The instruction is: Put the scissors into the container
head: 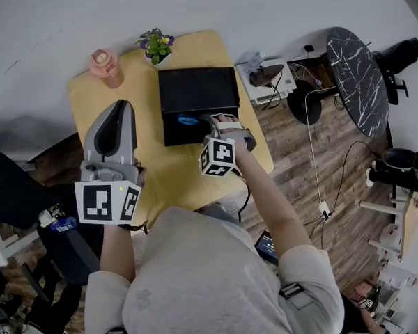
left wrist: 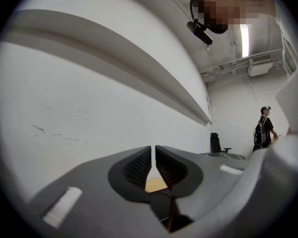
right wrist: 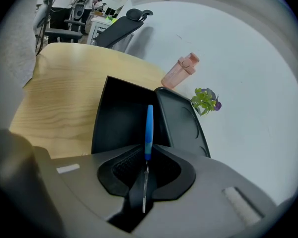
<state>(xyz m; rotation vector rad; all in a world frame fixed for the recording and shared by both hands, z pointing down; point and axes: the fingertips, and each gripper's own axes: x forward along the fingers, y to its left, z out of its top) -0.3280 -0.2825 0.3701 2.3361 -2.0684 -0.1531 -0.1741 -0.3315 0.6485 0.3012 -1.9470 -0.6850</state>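
The scissors (right wrist: pixel 149 127) have a blue handle and a thin metal blade. My right gripper (right wrist: pixel 146 158) is shut on the blade, and the handle points out over the open black container (right wrist: pixel 120 120). In the head view the blue handle (head: pixel 188 120) hangs just inside the container (head: pixel 173 132), with the right gripper (head: pixel 209 122) at its right front edge. The container's lid (head: pixel 197 89) lies open behind it. My left gripper (head: pixel 118 110) is held up over the table's left side, its jaws shut with nothing between them (left wrist: pixel 153 165), facing a white wall.
A pink bottle (head: pixel 106 66) and a small potted plant (head: pixel 156 46) stand at the back of the wooden table (head: pixel 146 172). A dark round table (head: pixel 359 78) and cables lie on the floor to the right. A person (left wrist: pixel 263 130) stands far off.
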